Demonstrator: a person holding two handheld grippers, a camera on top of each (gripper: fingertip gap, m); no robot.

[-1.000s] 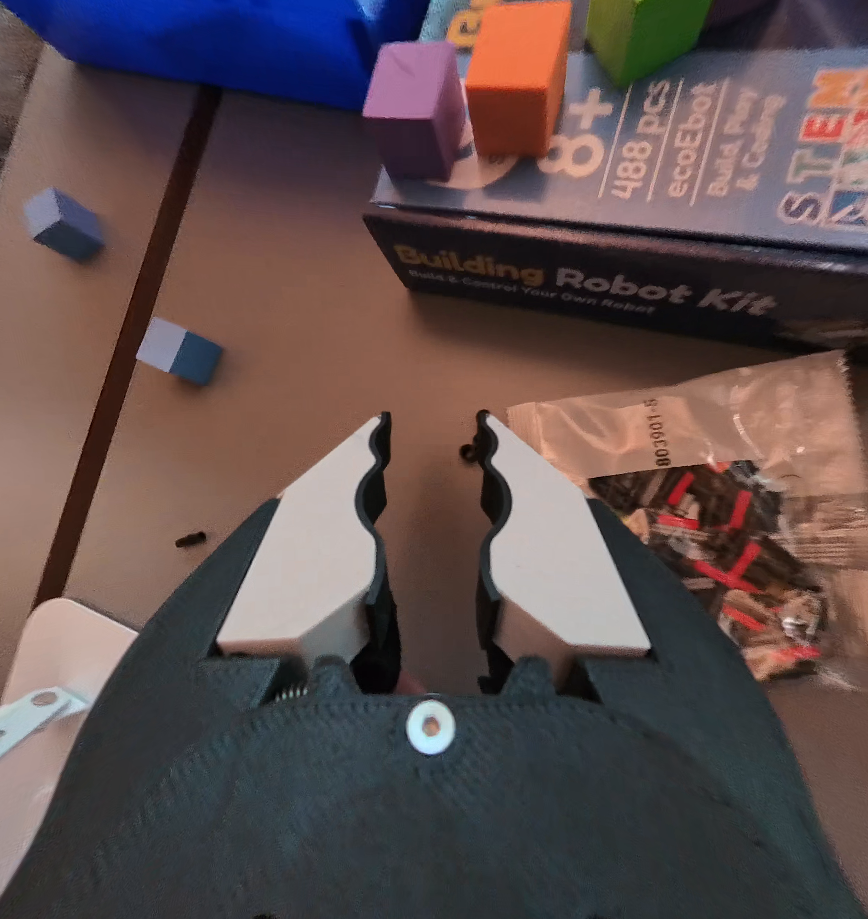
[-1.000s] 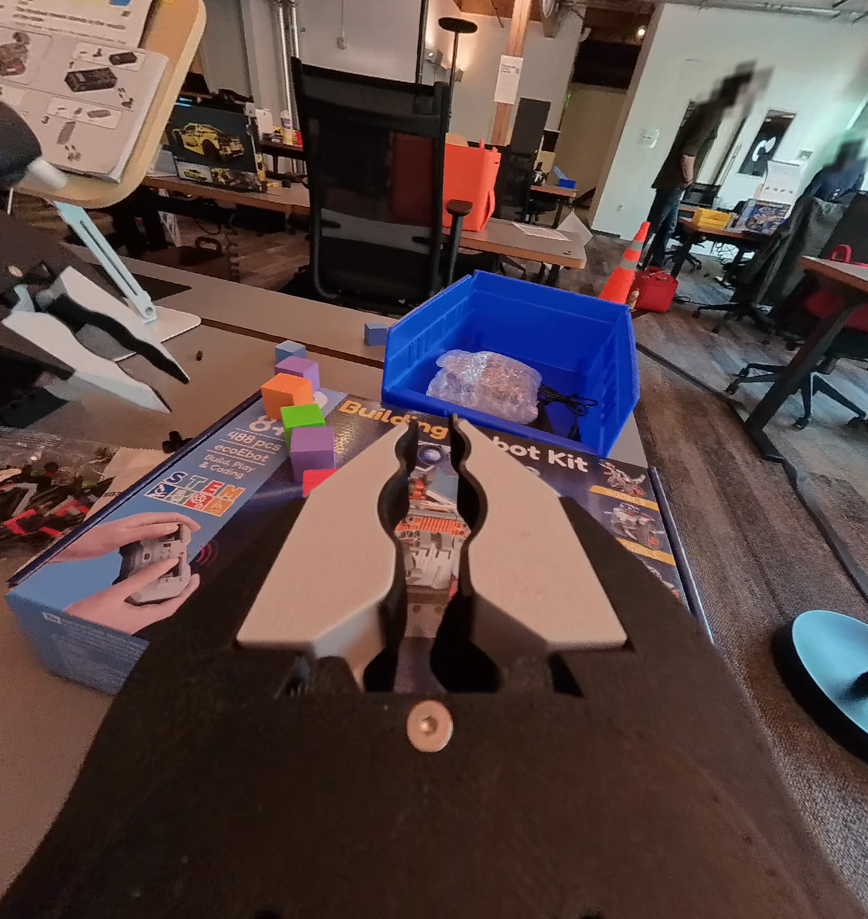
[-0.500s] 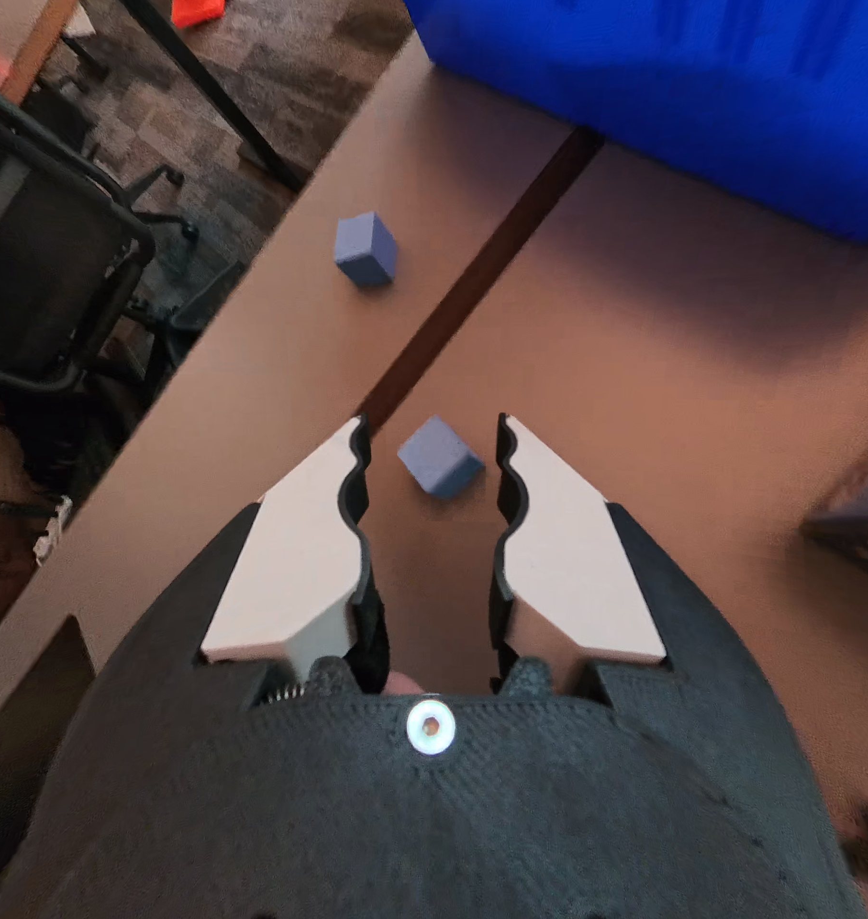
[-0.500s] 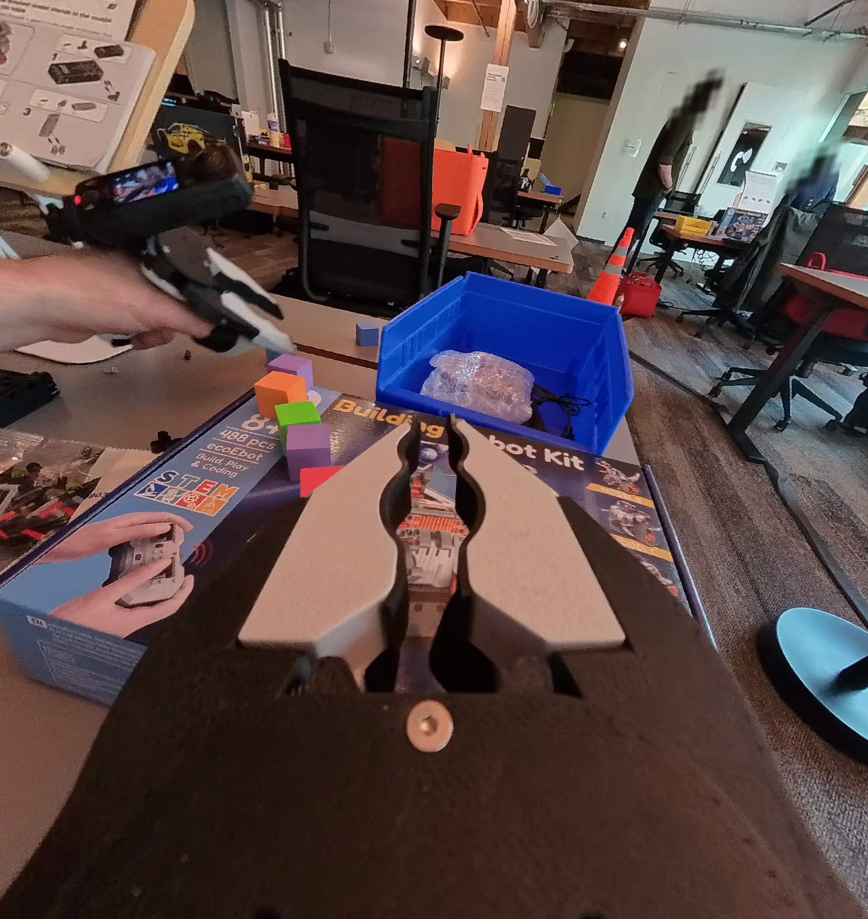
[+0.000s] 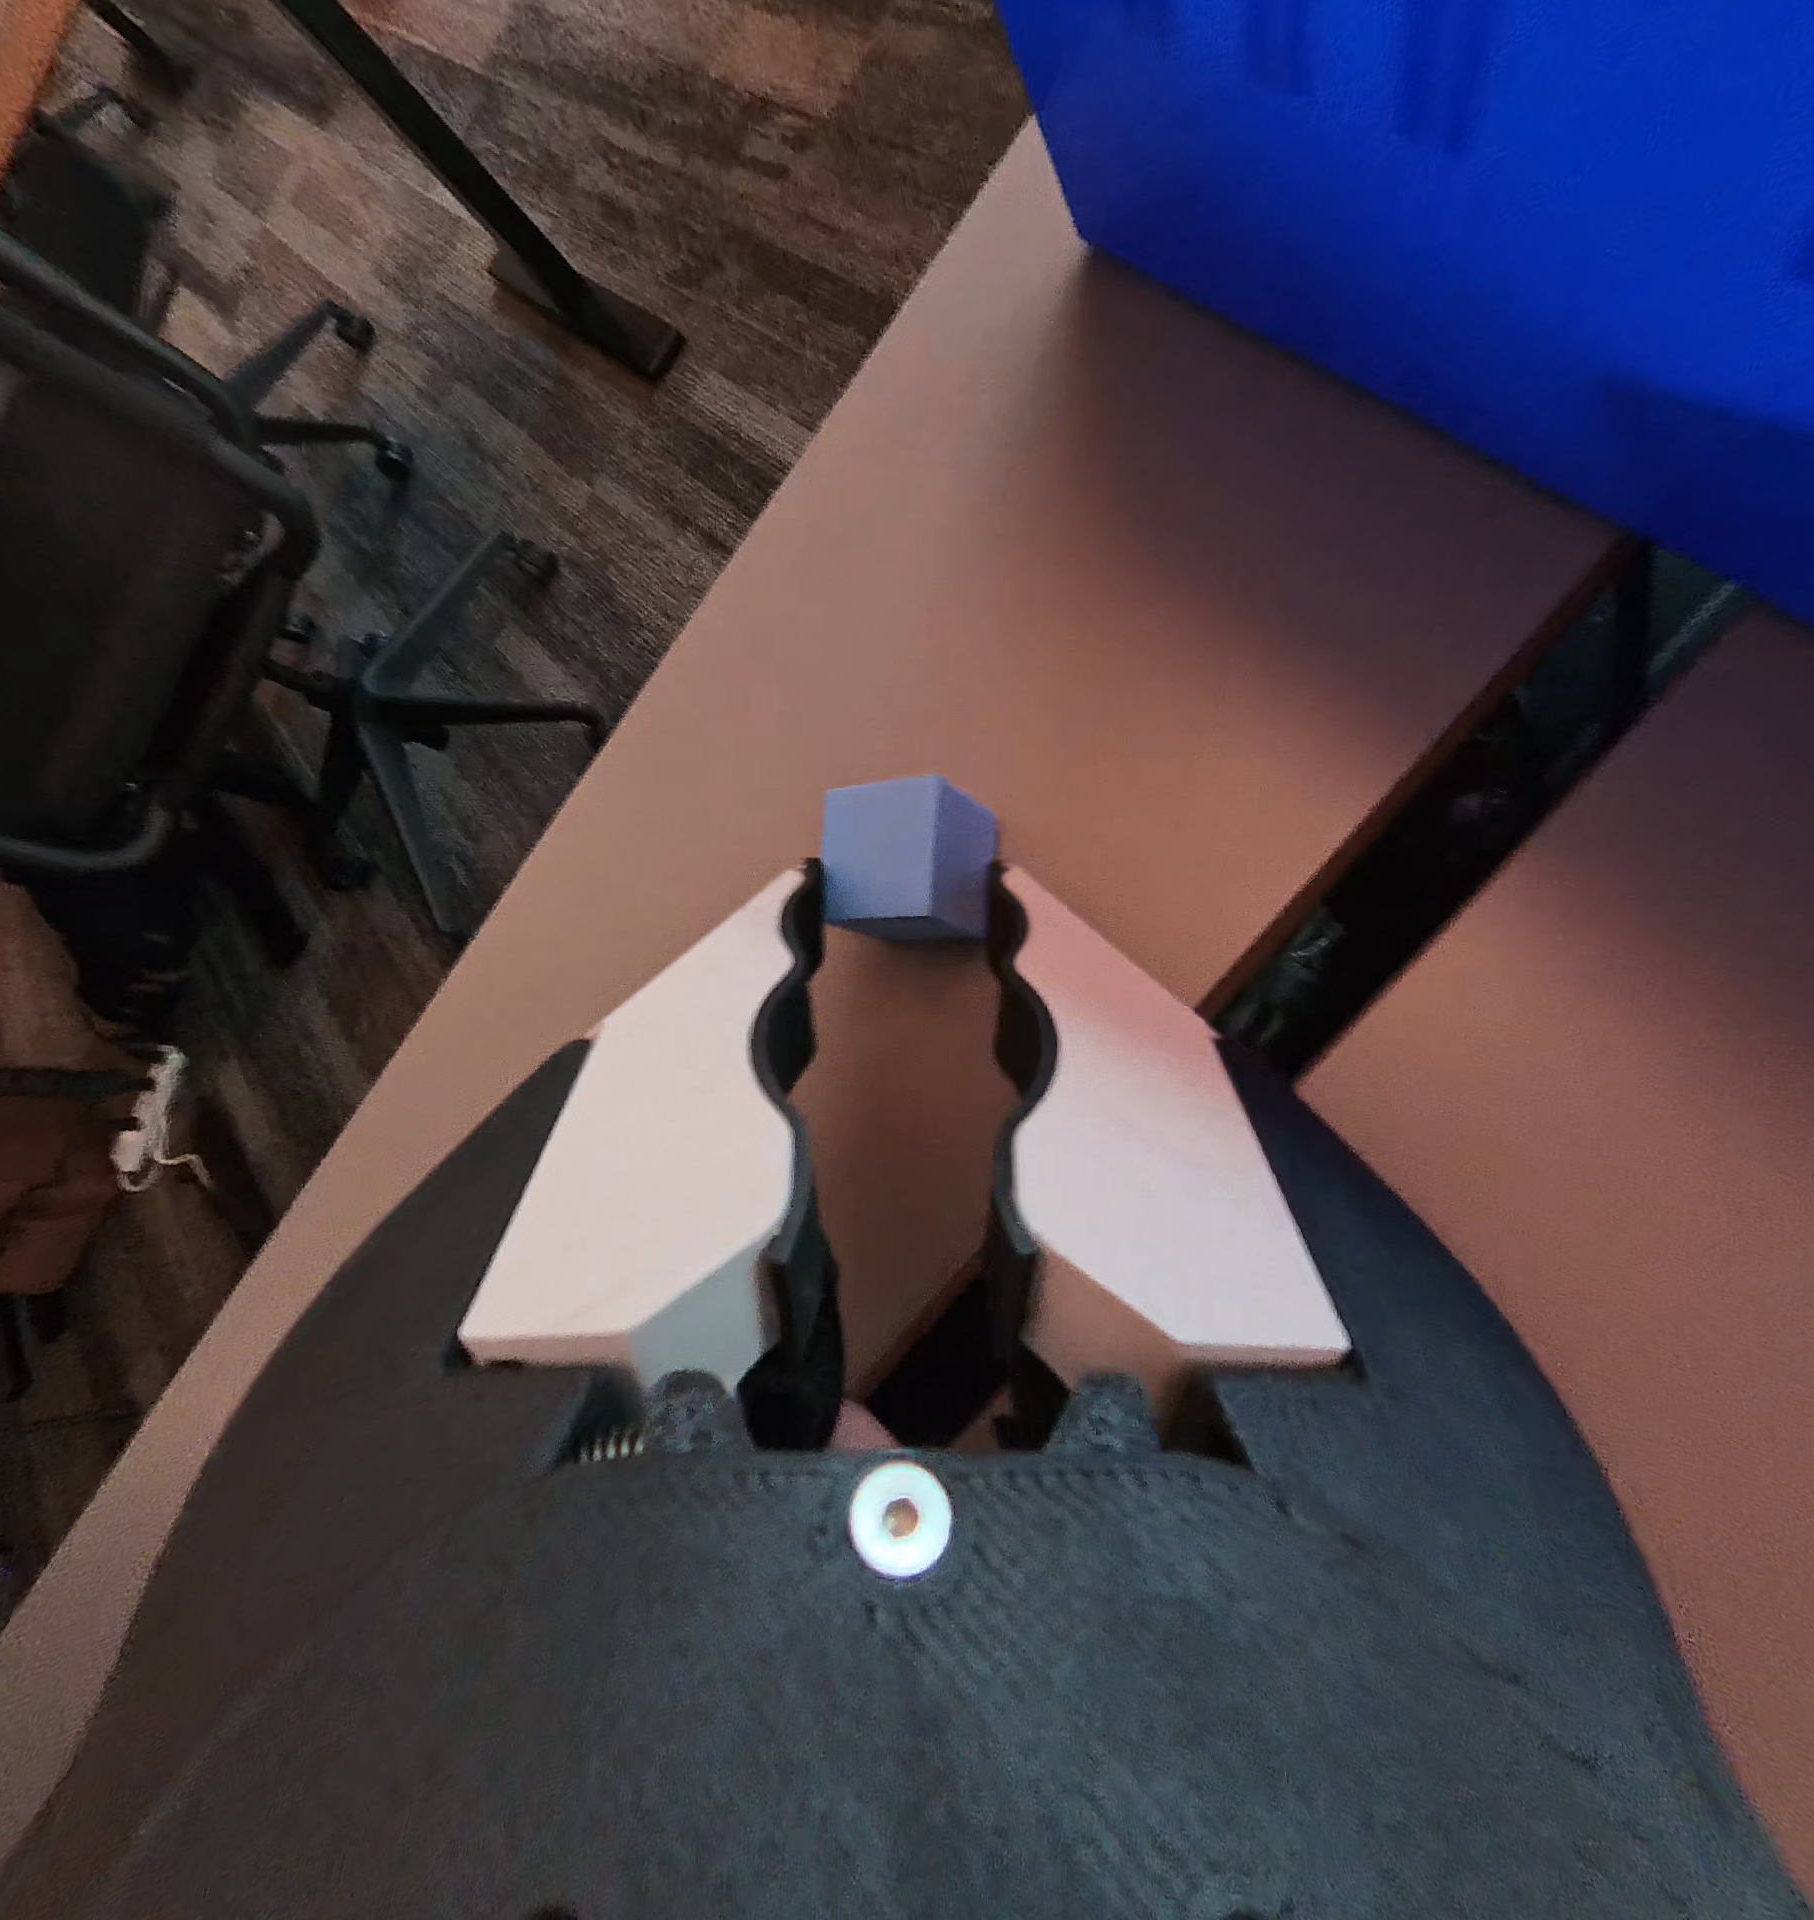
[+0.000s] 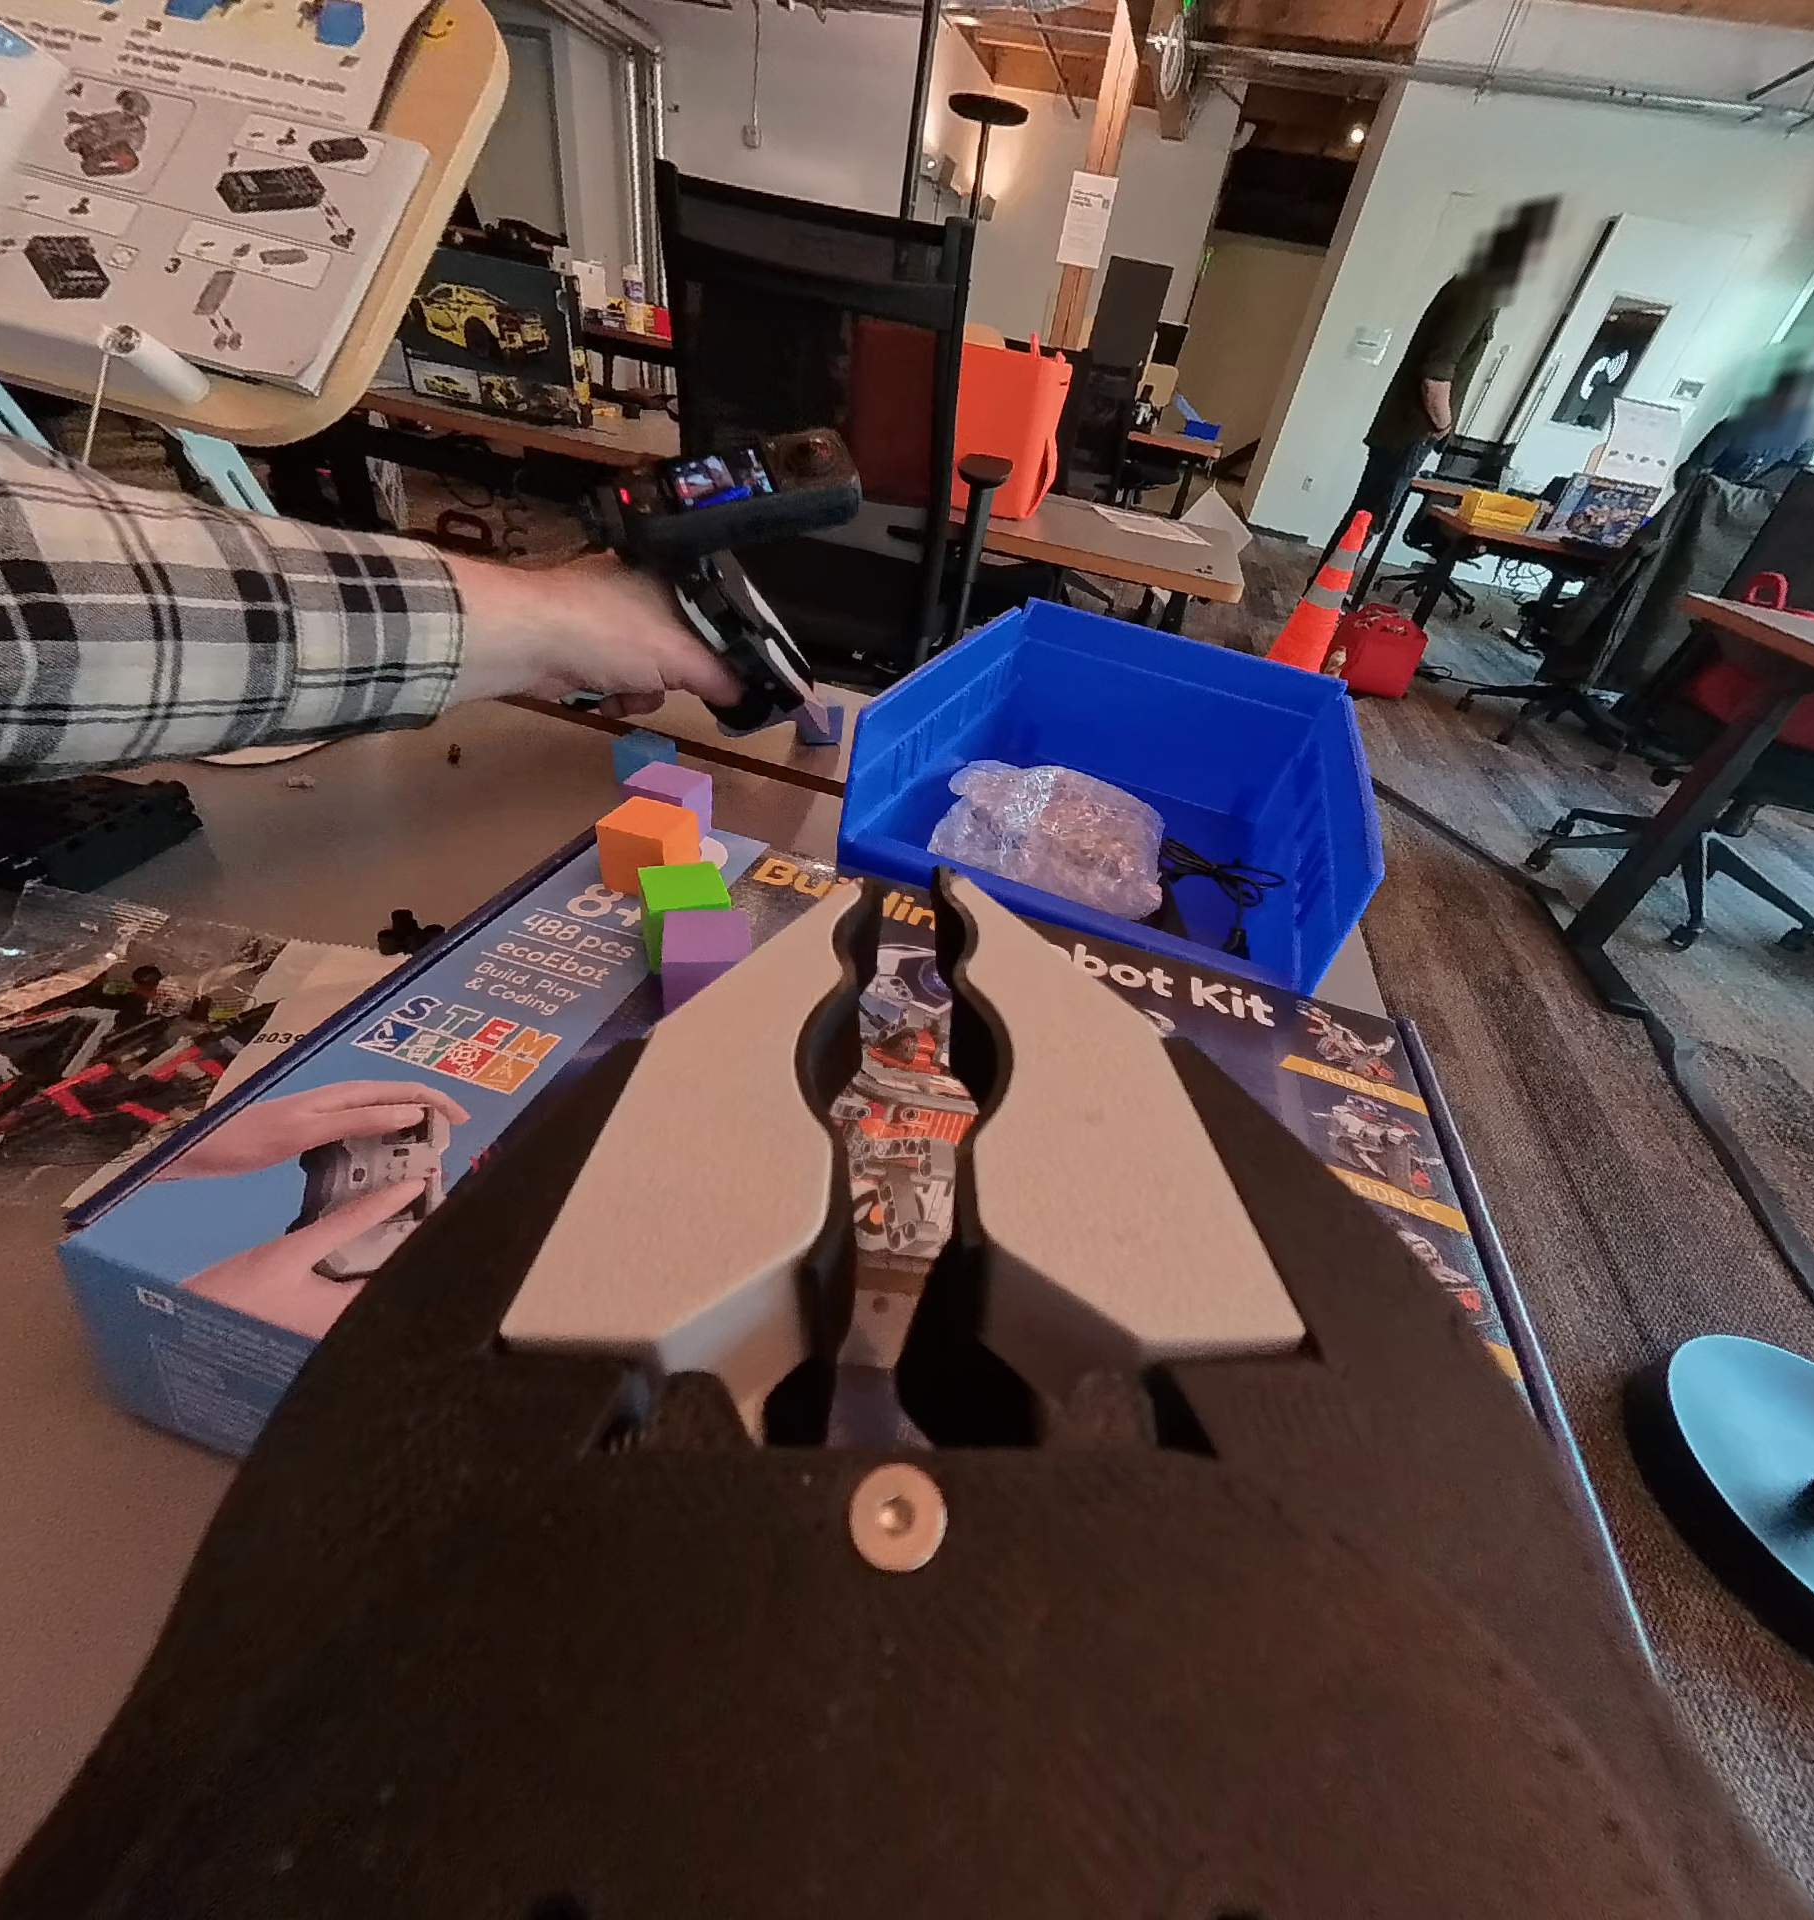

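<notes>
My left gripper is down at the brown table, near its far edge. Its fingertips are closed on the two sides of a small blue cube that rests on the table. In the right wrist view a hand in a plaid sleeve holds the left gripper on that cube, just left of the blue bin. My right gripper hovers over a blue kit box, empty, its jaws a narrow gap apart.
Purple, orange, green and purple cubes sit in a row on the box. Another blue cube lies on the table. The bin holds a bubble-wrapped bundle. A bag of parts lies left. A dark seam splits the table. My hands' fingertips stand some 45 centimetres from each other.
My left gripper swung away from the parts bag, passed over the nearer blue cube, reached the farther one and narrowed its jaws onto it. My right gripper stayed over the box.
</notes>
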